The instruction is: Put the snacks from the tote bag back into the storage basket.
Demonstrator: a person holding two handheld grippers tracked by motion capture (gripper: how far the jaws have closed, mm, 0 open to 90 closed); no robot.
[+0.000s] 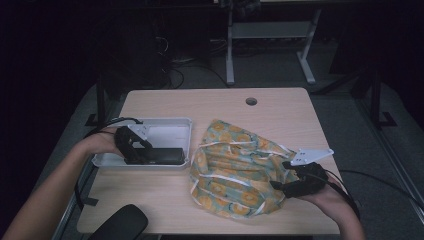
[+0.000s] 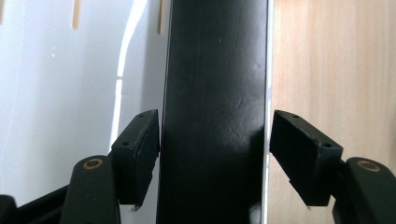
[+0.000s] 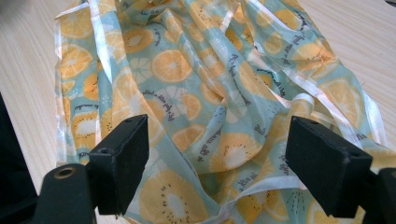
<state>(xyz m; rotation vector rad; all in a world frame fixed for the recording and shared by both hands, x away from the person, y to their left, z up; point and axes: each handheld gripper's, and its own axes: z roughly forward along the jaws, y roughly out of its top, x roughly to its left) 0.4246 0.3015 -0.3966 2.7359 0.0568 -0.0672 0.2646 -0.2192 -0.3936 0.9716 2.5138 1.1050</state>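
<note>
Black rounded object (image 1: 120,223) sits at the near left table edge, closest to the camera; cannot tell what it is.

Left gripper (image 1: 134,152) reaches into the near side of a white tray (image 1: 165,126) on the left of the wooden table (image 1: 220,102). In the left gripper view its jaws are parted partway around a long flat black bar (image 2: 215,107): left pad looks to touch the bar's edge, right pad stands just off the other edge with a thin gap. Not clamped. Bar's long axis runs left-right along the tray's near wall in the high view; the jaws straddle it near its left end. Tray holds the bar; rest of its floor is bare white. Left hand (image 1: 102,141) comes in over the tray's left rim.

Right gripper (image 1: 280,186) is at the near right of the table, jaws wide apart, nothing between them. It hovers at the near right edge of a crumpled plastic bag (image 1: 235,167), teal with orange citrus slices, white ribbon strips across it. In the right gripper view the bag (image 3: 205,93) lies under and beyond the jaws; contact cannot be told. Bag sits just right of the tray, mid-table, bunched, no clear long axis. Right hand (image 1: 327,195) holds the gripper from the near side. Round hole (image 1: 251,101) in the tabletop, far centre.
</note>
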